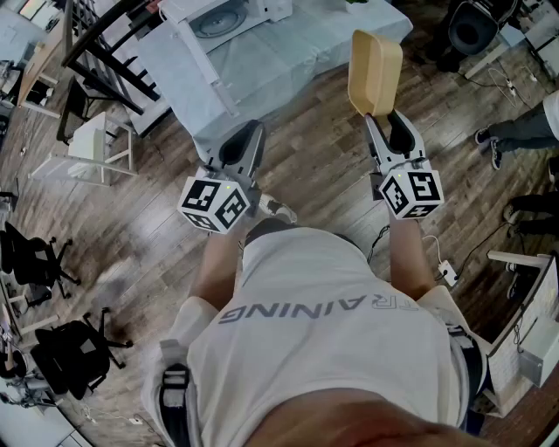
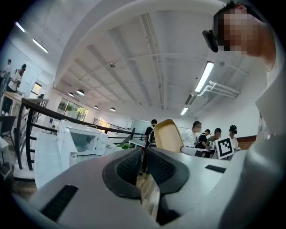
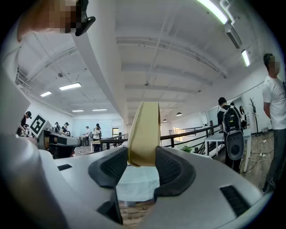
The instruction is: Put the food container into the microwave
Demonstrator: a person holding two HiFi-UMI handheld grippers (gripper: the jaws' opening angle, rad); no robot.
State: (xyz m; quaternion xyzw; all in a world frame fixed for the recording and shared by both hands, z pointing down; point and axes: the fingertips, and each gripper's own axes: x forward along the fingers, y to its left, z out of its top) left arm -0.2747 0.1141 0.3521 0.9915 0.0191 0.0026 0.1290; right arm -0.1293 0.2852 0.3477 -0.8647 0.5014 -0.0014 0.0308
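While the person (image 1: 323, 323) stands on the wood floor (image 1: 131, 236) facing the table (image 1: 288, 70), both grippers are held out level in front of the body, well apart. The right gripper (image 1: 384, 120) has its jaws clamped on the container (image 1: 376, 61), a tan, shallow tub gripped by one end wall and standing upright above the jaws, its hollow side turned toward the left gripper. From the right gripper view the container (image 3: 145, 129) shows edge-on, pinched between the two dark pads of the right gripper (image 3: 143, 157). In the left gripper view it appears off to the right as an open tan shell (image 2: 167, 134).

The left gripper (image 1: 249, 131) holds nothing. Its jaws are drawn together, tips almost meeting, with only floor showing through the narrow slit behind them (image 2: 144, 152).

The microwave (image 1: 218, 17), white, sits on the table's pale cloth at the far side, ahead and a little left of the left gripper; in the left gripper view it stands left of the jaws (image 2: 82, 138). The container is in the air short of the table, well apart from the microwave.

Black chairs (image 1: 35, 253) stand at the left edge of the floor
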